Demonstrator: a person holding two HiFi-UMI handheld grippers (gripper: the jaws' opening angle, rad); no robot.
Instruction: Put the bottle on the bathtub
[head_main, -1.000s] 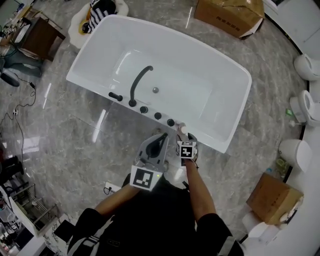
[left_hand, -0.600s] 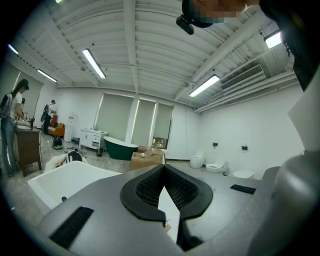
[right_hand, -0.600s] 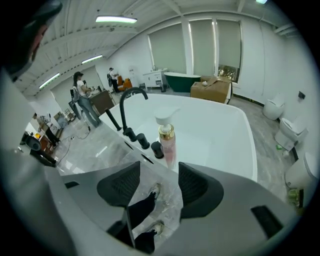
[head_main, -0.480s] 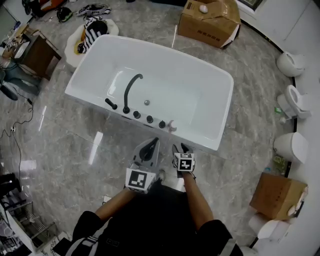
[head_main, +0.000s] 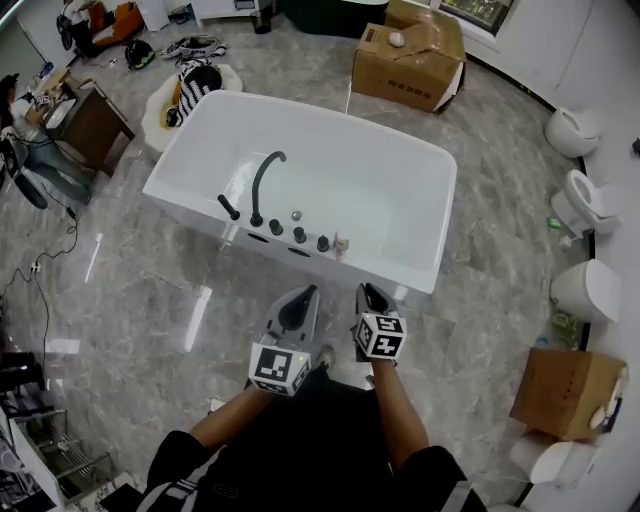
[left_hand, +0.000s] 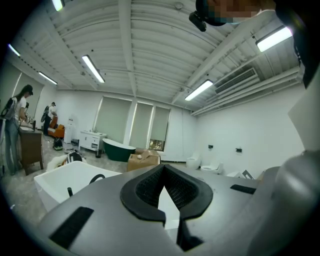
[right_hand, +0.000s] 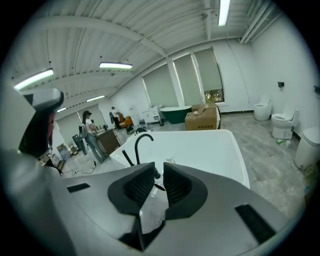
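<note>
A small pale bottle (head_main: 338, 243) stands upright on the near rim of the white bathtub (head_main: 440, 200), just right of the black knobs and the black faucet (head_main: 262, 185). Both grippers hang over the floor in front of the tub, apart from the bottle. My left gripper (head_main: 308, 292) is shut and empty, its tips meeting in the left gripper view (left_hand: 163, 167). My right gripper (head_main: 365, 290) has just been closing; a narrow gap remains between its pads (right_hand: 159, 172) with nothing in it. Beyond those pads the bottle (right_hand: 170, 160) shows on the rim.
A cardboard box (head_main: 410, 50) sits behind the tub and another (head_main: 565, 390) at the right. Toilets (head_main: 590, 205) line the right wall. A wooden table (head_main: 85, 125) and people stand at the far left. A cable (head_main: 45, 260) trails over the grey marble floor.
Both grippers have drawn back from the tub rim toward the person. The right gripper, which was at the bottle, is now apart from it, and its jaws have narrowed. The bottle stays on the rim.
</note>
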